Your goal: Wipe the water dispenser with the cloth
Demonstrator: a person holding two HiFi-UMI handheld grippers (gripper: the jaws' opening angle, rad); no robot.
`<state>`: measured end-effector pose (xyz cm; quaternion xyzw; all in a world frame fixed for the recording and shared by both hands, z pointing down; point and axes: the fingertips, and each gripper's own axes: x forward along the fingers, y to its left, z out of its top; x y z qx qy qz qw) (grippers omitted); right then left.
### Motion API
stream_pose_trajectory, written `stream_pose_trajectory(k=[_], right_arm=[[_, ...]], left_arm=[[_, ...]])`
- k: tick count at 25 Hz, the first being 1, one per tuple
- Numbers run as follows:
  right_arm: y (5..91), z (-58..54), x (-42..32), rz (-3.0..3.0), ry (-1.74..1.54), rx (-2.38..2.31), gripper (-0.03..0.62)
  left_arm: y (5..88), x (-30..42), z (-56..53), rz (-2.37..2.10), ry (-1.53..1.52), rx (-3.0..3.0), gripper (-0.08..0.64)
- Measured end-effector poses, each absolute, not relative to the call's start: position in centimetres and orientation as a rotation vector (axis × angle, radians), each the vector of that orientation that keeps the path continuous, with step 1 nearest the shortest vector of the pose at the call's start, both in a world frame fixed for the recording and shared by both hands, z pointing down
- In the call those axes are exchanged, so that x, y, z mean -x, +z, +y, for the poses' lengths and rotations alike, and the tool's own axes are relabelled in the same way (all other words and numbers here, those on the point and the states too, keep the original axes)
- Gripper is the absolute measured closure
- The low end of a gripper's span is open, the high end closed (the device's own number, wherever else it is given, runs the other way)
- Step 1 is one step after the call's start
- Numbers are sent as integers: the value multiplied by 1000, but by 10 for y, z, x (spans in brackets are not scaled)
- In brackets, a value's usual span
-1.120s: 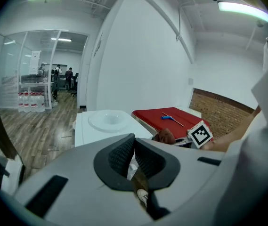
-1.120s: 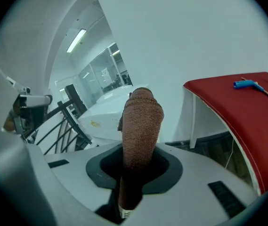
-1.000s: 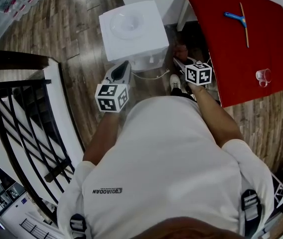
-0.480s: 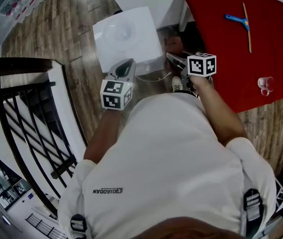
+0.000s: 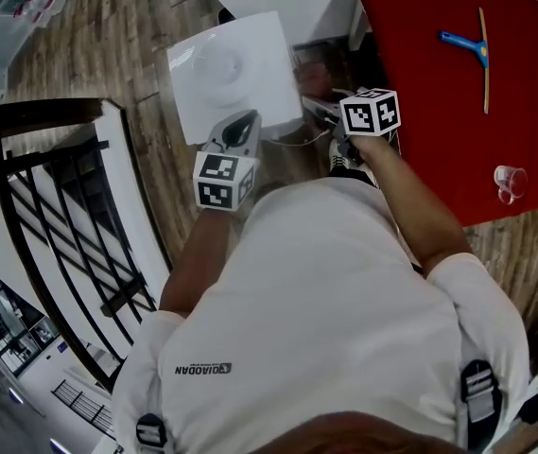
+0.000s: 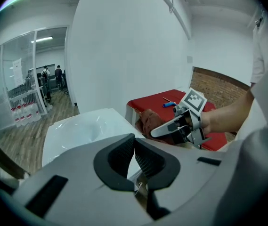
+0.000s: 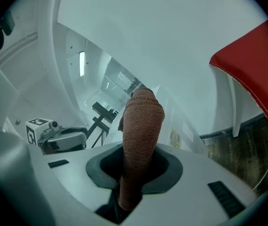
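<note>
Left tongs [image 6: 134, 155]: pressed together, nothing between them, held low in front of me just short of the near edge of the dispenser [image 5: 235, 64], not touching it as far as I can tell. Right tongs [image 7: 134, 166]: pinching the cloth [image 7: 141, 121], a brown knitted piece that stands up out of the jaws as a thick fold. The cloth is at the dispenser's right side, close under the top edge. The left gripper view shows it against that corner, but I cannot tell whether it actually presses on the white panel. The dispenser stands on the wood floor between my two tongs, with its dished top facing up and a cable trailing from its base. Beyond it, to my right, is the red bench [image 5: 439, 112], carrying a blue tool [image 5: 472, 45] and a clear cup [image 5: 507, 183], both well apart from the work. Progress: I judge the wipe to be at its start, or on the right side panel only. No surface shows streaks or a wet band, so nothing can be confirmed as done. Remaining work: the top dish, the front and the other sides.
</note>
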<state>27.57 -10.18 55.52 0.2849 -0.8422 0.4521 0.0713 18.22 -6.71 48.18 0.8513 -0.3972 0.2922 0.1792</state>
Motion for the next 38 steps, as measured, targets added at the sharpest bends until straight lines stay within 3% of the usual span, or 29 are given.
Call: stream_pose_trajectory(k=[23, 38], right_arm=[[768, -128, -278, -2186, 1639, -759, 522], [859, -117, -276, -1967, 1762, -747, 522]], left_arm=[[503, -193, -85, -1226, 870, -2256, 559], [505, -193, -80, -1281, 848, -2179, 560]])
